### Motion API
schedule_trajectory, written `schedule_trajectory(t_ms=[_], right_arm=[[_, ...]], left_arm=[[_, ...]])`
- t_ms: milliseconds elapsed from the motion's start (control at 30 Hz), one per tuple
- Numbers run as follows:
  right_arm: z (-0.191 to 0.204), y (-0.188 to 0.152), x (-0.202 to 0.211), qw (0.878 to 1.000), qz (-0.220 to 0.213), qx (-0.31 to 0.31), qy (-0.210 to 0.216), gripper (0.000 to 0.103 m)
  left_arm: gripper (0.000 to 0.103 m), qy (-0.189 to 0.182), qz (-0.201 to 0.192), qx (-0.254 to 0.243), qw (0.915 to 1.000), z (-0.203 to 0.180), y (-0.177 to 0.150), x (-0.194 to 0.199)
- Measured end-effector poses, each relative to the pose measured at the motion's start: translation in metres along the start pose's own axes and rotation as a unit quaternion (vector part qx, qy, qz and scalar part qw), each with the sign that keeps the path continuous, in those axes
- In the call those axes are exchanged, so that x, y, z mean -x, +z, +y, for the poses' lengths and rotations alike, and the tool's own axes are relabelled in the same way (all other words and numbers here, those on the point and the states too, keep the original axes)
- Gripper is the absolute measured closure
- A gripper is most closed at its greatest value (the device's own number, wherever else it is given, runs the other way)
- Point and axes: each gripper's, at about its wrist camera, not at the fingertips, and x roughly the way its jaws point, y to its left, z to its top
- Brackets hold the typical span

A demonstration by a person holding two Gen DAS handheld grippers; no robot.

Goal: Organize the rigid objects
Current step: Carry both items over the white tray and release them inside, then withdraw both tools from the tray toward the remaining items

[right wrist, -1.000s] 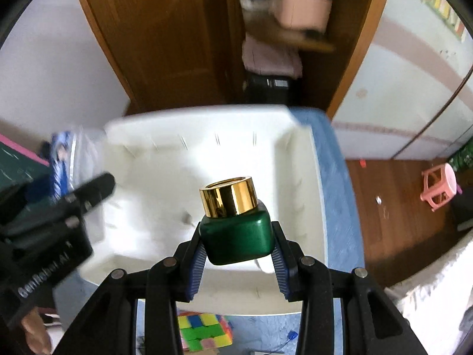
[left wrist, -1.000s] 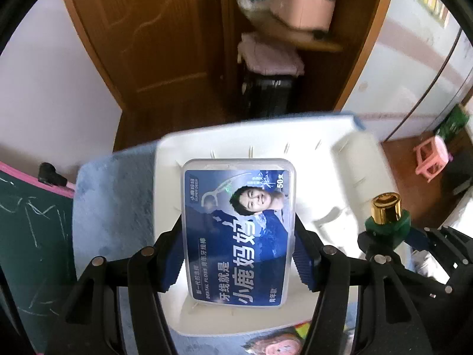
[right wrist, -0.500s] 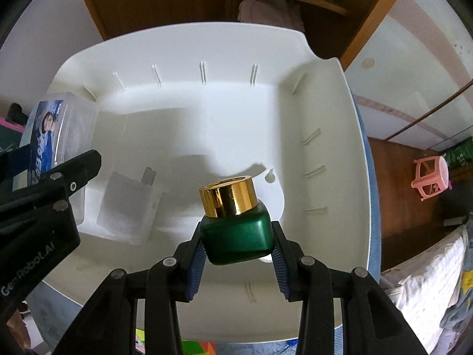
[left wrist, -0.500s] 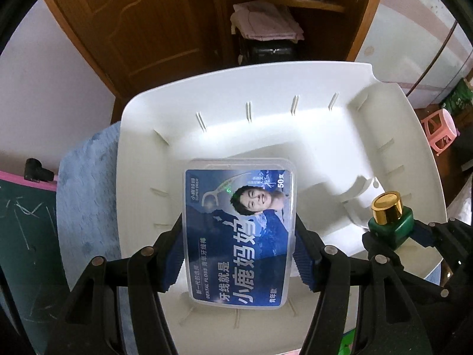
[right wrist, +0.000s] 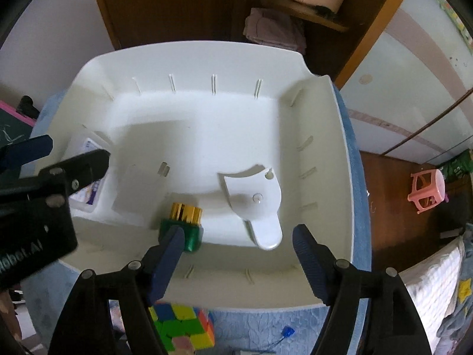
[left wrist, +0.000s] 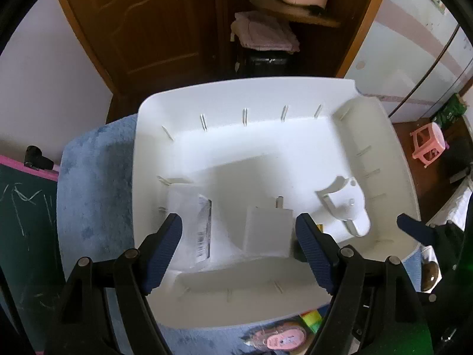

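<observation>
Left tongs (left wrist: 238, 236) spreading wider, released, hovering over the white tray (left wrist: 236, 94); floss box (left wrist: 192, 227) lying in the tray's near-left corner at about seven o'clock, long axis running twelve to six, just inside the left pad. White charger (left wrist: 267, 230) lying beside it between the pads. Right tongs (right wrist: 236, 244) also opening, empty; green bottle (right wrist: 184, 224) tipped in the tray at nine o'clock of them, gold cap pointing twelve, barely clearing the left pad. Rubik's cube (right wrist: 183, 330) waiting outside at six o'clock, nearer the right tongs.

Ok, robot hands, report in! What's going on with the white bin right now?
Left gripper and right gripper opening, nothing held. Floss box, white charger, green bottle lie inside white bin. Nothing in the way.
</observation>
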Motion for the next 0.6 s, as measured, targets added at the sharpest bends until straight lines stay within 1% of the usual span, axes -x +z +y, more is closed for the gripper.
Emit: schedule_trajectory(t_ms=[200, 300, 467, 600], right_arm=[[-0.007, -0.014, 0.026, 1.0, -0.02, -0.01, 0.018, 0.027], [-0.012, -0.023, 0.043, 0.999, -0.036, -0.014, 0.025, 0.027], [-0.02, -0.038, 0.075, 0.997, -0.067, -0.019, 0.027, 0.027], [-0.024, -0.054, 0.102, 0.995, -0.095, -0.012, 0.019, 0.027]], left_arm=[[0.021, -0.005, -0.022, -0.004, 0.9997, -0.008, -0.012, 0.028], [0.021, -0.005, -0.033, -0.007, 0.9994, -0.013, -0.02, 0.044], [0.021, -0.009, -0.053, -0.006, 0.9985, -0.02, -0.035, 0.071], [0.021, -0.015, -0.068, -0.002, 0.9976, -0.025, -0.047, 0.093]])
